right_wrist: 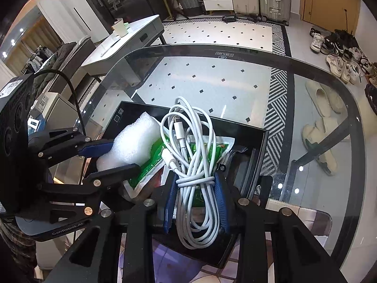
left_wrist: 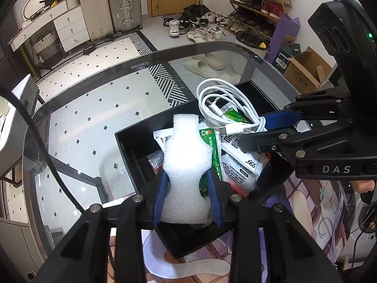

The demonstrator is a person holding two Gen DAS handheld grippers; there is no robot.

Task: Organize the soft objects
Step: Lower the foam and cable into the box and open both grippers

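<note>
tongs (left_wrist: 187, 198) pinching foam (left_wrist: 186, 165), tongs (right_wrist: 196, 198) gripping cable (right_wrist: 195, 165)

your left gripper (left_wrist: 187, 194) points steeply down, blue pads pinching the waist of the white foam piece (left_wrist: 187, 162). your right gripper (right_wrist: 196, 197) tilts down likewise, jaws clamped on the coiled white cable (right_wrist: 193, 155). the two grippers sit side by side, close together, not touching.
</note>
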